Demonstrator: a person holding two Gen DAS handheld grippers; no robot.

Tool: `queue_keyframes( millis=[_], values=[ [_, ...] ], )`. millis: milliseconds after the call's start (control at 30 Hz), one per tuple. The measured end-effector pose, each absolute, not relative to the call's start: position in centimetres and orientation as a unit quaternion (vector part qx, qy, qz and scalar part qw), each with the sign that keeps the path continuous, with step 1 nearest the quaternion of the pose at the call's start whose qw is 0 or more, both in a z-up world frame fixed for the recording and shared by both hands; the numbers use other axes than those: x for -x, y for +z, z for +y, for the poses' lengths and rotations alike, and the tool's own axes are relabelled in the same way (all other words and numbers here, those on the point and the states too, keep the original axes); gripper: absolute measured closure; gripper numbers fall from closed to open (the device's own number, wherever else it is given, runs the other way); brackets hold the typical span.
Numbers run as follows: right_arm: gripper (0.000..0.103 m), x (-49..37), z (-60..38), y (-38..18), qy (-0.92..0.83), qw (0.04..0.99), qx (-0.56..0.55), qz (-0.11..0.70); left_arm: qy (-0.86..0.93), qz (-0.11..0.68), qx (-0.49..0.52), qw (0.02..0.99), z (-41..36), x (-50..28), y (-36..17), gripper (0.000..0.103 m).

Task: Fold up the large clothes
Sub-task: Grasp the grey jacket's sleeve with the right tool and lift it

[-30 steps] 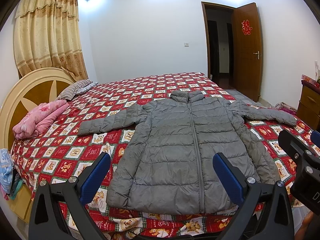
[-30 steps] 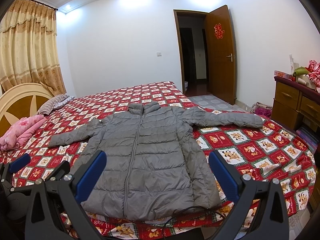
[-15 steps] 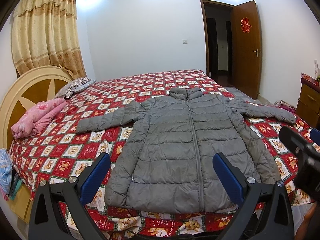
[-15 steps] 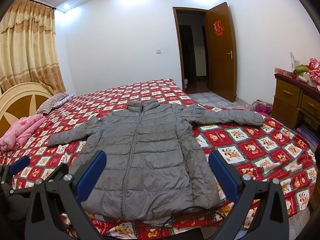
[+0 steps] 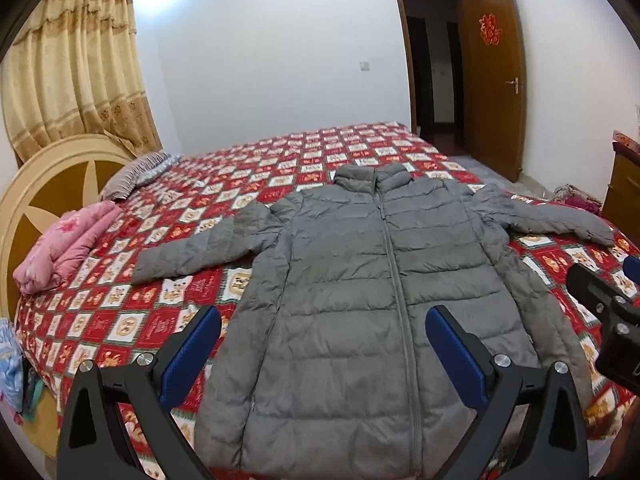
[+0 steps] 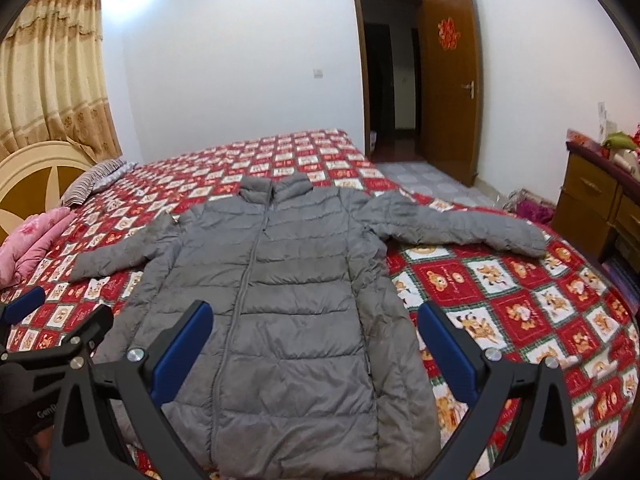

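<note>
A grey puffer jacket (image 5: 372, 300) lies flat and zipped on the bed, front up, collar far, hem near, both sleeves spread out. It also shows in the right wrist view (image 6: 280, 300). My left gripper (image 5: 322, 324) is open and empty, held above the jacket's near hem. My right gripper (image 6: 314, 320) is open and empty, also above the hem, to the right of the left one. The right gripper's body shows at the right edge of the left wrist view (image 5: 604, 312).
The bed has a red patterned cover (image 5: 168, 304) and a round cream headboard (image 5: 44, 176) at the left. A pink folded quilt (image 5: 64, 244) and a striped pillow (image 5: 136, 174) lie near it. A wooden dresser (image 6: 596, 200) stands at the right; an open door (image 6: 452, 84) is beyond.
Both grippers have moved slightly forward and higher over the jacket, so it sits lower and larger in view. Both stay open. The jacket has not moved.
</note>
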State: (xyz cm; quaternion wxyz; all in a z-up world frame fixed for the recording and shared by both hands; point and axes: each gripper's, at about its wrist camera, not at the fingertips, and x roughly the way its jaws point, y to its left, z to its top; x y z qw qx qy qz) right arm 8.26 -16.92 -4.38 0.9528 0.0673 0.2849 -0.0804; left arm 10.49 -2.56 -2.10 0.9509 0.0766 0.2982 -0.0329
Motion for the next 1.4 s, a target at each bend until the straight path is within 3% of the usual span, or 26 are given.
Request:
queue_keyframes(
  millis=[400,633,767,1033,1233,1333,1400],
  values=[
    [0.0,-13.6,-26.3,-7.4,-0.136,0.92,-0.197,0.31,-0.128,0.351,-0.038,0.927,-1.1,-23.7,-5.4,0.001],
    [0.0,-11.6,-38.9,-7.4,-0.271,0.882,-0.28,0.267,-0.144,0.321,-0.116,0.929,3.1,-32.4,-7.5,0.001],
    [0.004,-11.2,-46.1,-8.1,-0.342,0.842,-0.345,0.237,-0.164,0.331,-0.1,0.924,5.4,-36.7,-9.5,0.001],
    [0.017,-14.4,-54.7,-12.7,-0.379,0.761,-0.456,0.262,-0.173,0.37,0.114,0.905,9.5,-38.7,-15.3,0.001],
    [0.019,-17.2,-56.5,-13.9,-0.387,0.754,-0.461,0.262,-0.108,0.379,0.136,0.909,10.1,-36.6,-16.8,0.001],
    [0.025,-18.2,-56.8,-14.4,-0.397,0.757,-0.444,0.267,-0.092,0.379,0.141,0.91,10.4,-36.0,-17.0,0.001],
    [0.043,-18.8,-57.4,-14.6,-0.408,0.757,-0.427,0.279,-0.083,0.38,0.131,0.912,10.0,-36.0,-16.8,0.001]
  ],
)
